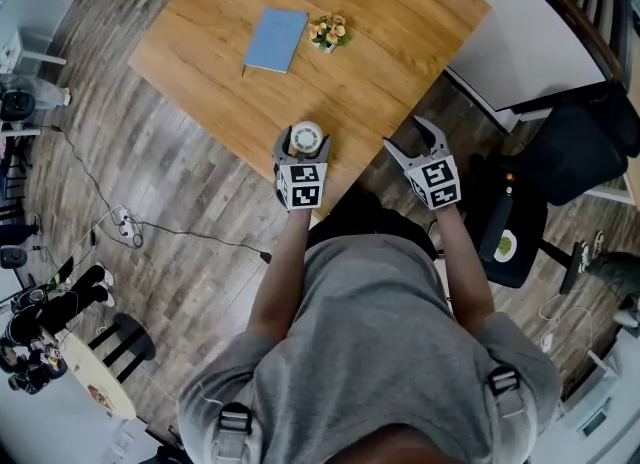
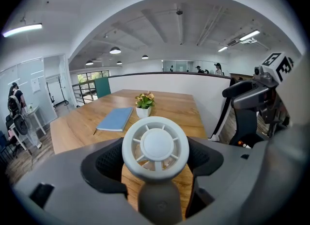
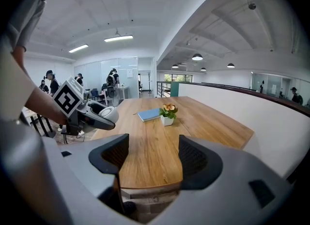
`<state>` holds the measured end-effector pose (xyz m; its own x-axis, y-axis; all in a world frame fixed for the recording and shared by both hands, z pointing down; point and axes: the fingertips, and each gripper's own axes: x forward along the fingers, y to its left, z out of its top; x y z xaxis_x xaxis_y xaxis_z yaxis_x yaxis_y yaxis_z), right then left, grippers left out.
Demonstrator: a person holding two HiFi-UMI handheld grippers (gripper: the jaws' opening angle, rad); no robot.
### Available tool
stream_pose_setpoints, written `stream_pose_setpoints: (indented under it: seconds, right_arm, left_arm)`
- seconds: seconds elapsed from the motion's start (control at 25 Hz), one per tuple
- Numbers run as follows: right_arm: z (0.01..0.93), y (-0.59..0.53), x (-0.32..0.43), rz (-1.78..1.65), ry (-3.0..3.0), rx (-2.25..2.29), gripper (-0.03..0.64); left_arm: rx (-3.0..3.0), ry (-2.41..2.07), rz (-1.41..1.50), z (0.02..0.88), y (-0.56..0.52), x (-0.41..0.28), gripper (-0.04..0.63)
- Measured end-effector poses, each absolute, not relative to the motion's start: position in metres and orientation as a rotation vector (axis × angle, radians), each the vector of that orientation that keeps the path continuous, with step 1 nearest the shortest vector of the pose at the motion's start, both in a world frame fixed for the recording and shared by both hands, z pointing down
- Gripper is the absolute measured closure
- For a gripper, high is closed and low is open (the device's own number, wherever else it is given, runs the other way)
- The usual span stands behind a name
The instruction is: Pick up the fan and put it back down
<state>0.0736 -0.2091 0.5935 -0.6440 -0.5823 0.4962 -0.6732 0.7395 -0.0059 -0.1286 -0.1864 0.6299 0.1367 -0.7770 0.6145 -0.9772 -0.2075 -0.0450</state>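
Your left gripper (image 1: 303, 144) has its jaws closed on the fan (image 2: 155, 145) — the white round head sits squarely between the two dark pads, its grey handle pointing back toward the gripper's camera. You hold it over the near edge of the wooden table (image 1: 380, 72); whether it rests on the wood cannot be told. Your right gripper (image 1: 410, 139) hangs beside it at the table's edge, jaws apart with nothing between them. Farther across the table lie a blue notebook (image 1: 276, 39) and, just beside it, a small flower pot (image 1: 329, 32).
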Motion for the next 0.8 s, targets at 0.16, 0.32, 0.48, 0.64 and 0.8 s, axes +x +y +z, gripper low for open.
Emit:
stream_pose_setpoints:
  seconds: [0.16, 0.32, 0.48, 0.64, 0.8]
  right_arm:
    - [0.613, -0.212, 0.069, 0.298, -2.435, 0.939, 0.285]
    - [0.633, -0.213, 0.061, 0.324, -2.401, 0.903, 0.285]
    - [0.649, -0.209, 0.059, 0.344, -2.370, 0.890, 0.285]
    - [0.665, -0.201, 0.059, 0.377, -2.335, 0.875, 0.285]
    - [0.679, -0.193, 0.063, 0.411, -2.301, 0.856, 0.285]
  left_arm:
    - [2.035, -1.634, 0.756, 0.661, -0.186, -0.130, 0.222]
    - [2.004, -1.574, 0.764, 0.690, -0.182, -0.126, 0.222]
    - [1.982, -1.527, 0.782, 0.716, -0.176, -0.122, 0.222]
    - [1.953, -1.497, 0.797, 0.737, -0.173, -0.124, 0.222]
    - [1.932, -1.473, 0.825, 0.753, -0.174, -0.128, 0.222]
